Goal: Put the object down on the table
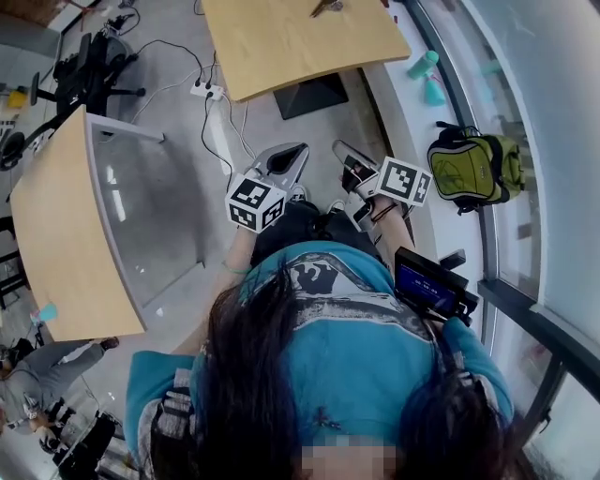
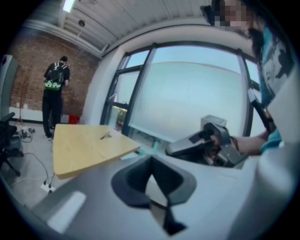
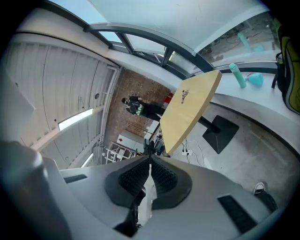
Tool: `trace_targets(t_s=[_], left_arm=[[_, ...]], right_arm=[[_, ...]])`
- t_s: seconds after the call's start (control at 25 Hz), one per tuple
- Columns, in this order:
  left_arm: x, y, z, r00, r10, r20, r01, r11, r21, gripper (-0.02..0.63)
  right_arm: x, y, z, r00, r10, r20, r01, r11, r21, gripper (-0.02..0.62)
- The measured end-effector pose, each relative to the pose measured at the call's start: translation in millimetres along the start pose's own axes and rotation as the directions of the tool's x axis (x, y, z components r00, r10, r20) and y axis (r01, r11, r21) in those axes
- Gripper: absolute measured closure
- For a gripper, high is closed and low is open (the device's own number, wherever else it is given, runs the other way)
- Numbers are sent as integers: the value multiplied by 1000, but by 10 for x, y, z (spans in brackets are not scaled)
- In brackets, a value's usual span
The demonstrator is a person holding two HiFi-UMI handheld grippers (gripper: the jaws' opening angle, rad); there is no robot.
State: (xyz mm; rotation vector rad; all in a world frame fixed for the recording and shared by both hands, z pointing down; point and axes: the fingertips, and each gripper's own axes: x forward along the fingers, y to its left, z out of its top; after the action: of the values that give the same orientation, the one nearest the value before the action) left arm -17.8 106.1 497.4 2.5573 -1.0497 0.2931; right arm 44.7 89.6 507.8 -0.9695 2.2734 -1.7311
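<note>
So the object is a small dark, thin thing lying on the far wooden table, near its middle. Too tiny to say what it is, maybe keys or a tool.

Neither claw has it. The left gripper has its jaws closed tip to tip on nothing, and the right gripper is pinched together and empty too.

The head view shows a green backpack and a teal bottle on the window ledge. The left gripper view adds a person standing at the brick wall, which the head view misses.
</note>
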Motion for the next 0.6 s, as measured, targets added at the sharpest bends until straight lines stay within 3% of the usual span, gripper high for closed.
trace_targets(t_s=[0.28,0.6], left_arm=[[-324,248,166,996,-73,42,72,997,27,603],[-352,347,147,994,-99,48,98,995,27,603]], right_arm=[[331,374,-184,999,-23,37,25,999,-37,572],[446,356,-228,998,-41,48,42,999,-12,572]])
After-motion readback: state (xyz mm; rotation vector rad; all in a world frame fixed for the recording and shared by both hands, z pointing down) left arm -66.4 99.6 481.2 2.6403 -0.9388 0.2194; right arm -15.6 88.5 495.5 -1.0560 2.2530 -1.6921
